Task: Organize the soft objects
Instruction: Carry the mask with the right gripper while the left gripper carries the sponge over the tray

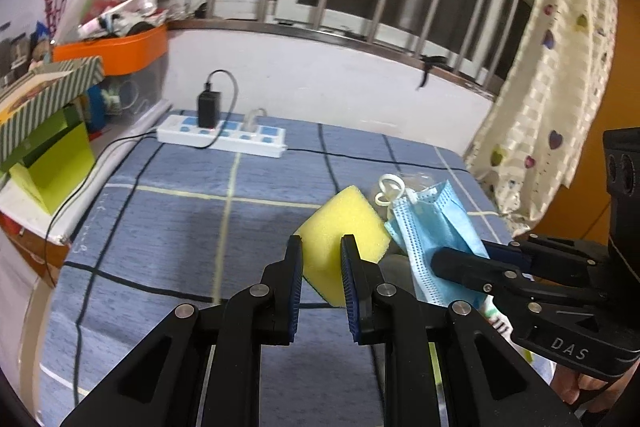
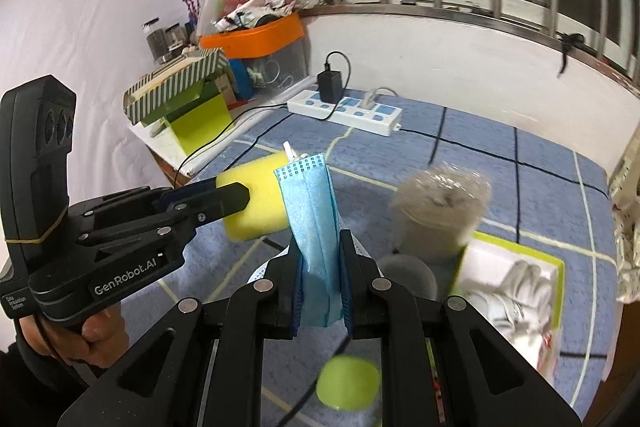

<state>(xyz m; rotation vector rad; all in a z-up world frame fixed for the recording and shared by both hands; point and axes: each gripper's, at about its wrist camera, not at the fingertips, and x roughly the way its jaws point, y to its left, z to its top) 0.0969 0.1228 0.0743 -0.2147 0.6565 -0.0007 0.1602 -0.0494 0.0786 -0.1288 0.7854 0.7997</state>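
In the left wrist view, my left gripper (image 1: 322, 251) is shut on a yellow sponge block (image 1: 340, 223), held above the blue checked bedsheet (image 1: 168, 227). To its right, my right gripper (image 1: 460, 257) is shut on a folded blue face mask (image 1: 428, 223) with white ear loops. The right wrist view shows the mask (image 2: 314, 211) standing upright between the right gripper's (image 2: 320, 247) blue pads. The left gripper (image 2: 240, 195) comes in from the left there and pinches the sponge (image 2: 268, 215) just beside the mask. A person's hand holds each handle.
A white power strip (image 1: 222, 135) with a black charger lies at the far end of the bed. A plastic-wrapped grey roll (image 2: 440, 211), a green box (image 2: 558, 267) holding white cloth and a yellow-green ball (image 2: 348, 381) lie on the sheet. Stacked boxes and an orange-lidded bin (image 1: 120, 51) stand left, a curtain (image 1: 552, 87) right.
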